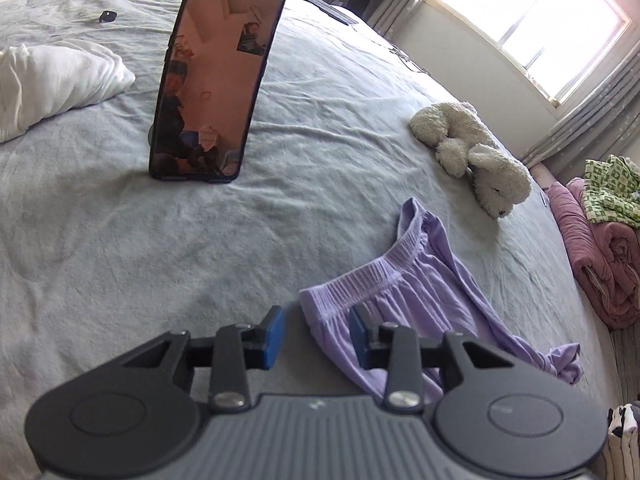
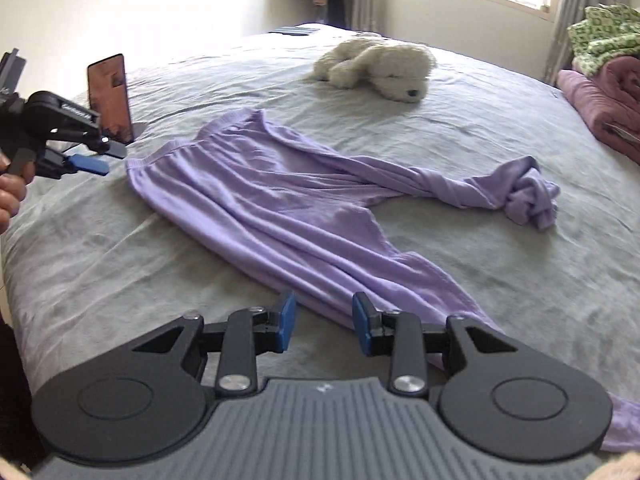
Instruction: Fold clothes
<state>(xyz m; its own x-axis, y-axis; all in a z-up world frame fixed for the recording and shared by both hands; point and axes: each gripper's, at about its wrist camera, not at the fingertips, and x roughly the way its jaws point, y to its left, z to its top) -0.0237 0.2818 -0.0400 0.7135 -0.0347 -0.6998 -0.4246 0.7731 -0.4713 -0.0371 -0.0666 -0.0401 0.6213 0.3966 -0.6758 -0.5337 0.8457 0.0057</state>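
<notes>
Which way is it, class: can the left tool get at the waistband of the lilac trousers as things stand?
Probably yes. The left tool hovers open just short of the waistband, with only bare sheet between; the phone and plush dog lie well clear.

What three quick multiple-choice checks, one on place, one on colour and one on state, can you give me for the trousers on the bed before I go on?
1. Where does the soft toy lie?
A. Beyond the trousers, on the bed
B. On the trousers
C. On the floor

2. What colour are the trousers?
A. White
B. Lilac
C. Green

3. How does the far trouser leg end?
A. Flat
B. Bunched in a knot
C. Folded over the waistband

Answers: 1 A, the toy rests apart on bare sheet; 2 B, pale purple in both views; 3 B, the cuff is crumpled into a lump.
</notes>
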